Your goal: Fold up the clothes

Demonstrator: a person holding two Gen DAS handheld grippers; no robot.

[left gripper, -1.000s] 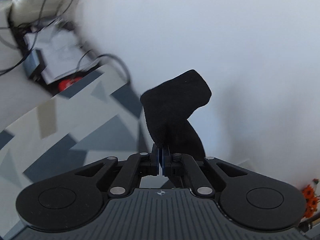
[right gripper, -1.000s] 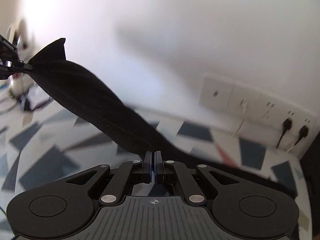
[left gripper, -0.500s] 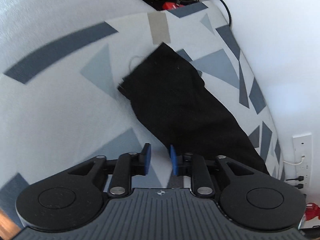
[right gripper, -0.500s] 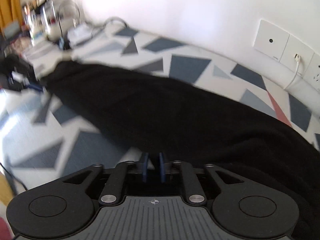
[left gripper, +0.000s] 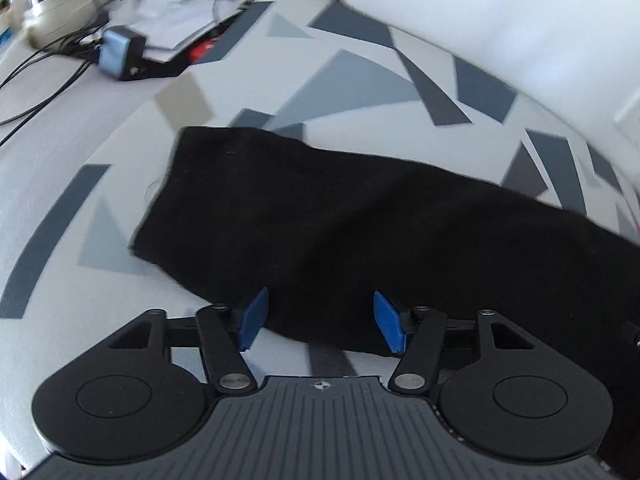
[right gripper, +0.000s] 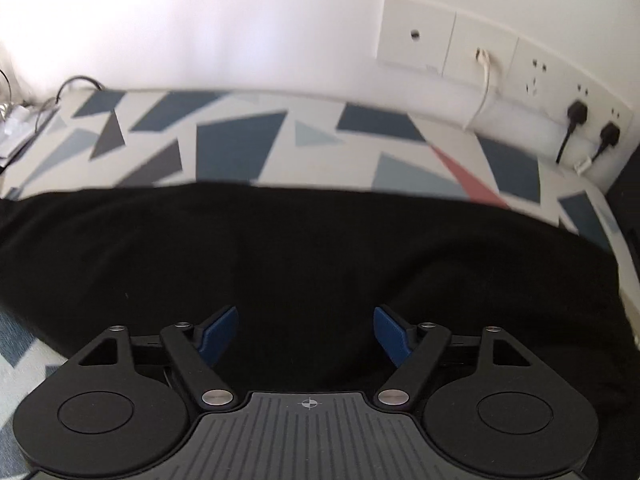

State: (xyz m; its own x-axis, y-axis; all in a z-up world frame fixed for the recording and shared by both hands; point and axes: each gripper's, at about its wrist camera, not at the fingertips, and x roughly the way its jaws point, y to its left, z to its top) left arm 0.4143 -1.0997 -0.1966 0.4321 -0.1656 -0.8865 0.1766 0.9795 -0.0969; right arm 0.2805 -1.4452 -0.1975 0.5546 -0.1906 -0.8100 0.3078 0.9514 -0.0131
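A black garment (left gripper: 360,232) lies stretched flat as a long band across the patterned cloth surface (left gripper: 100,184). My left gripper (left gripper: 320,320) hovers over its near edge close to the left end, jaws opening, blue pads (left gripper: 252,316) apart and not pressing the fabric. In the right wrist view the same black garment (right gripper: 280,256) fills the middle of the frame. My right gripper (right gripper: 306,334) sits over it with jaws opening wide, pads (right gripper: 218,334) clear of the cloth.
At the far left stand a small blue-grey box (left gripper: 118,54), papers and cables (left gripper: 44,84). A white wall (right gripper: 200,20) runs behind the surface, with a socket strip (right gripper: 500,60) holding a white cable and two black plugs (right gripper: 576,112).
Both grippers held the garment up, shut on it, a second ago. They came down, laid it flat on the surface and their jaws spread apart, letting it go.
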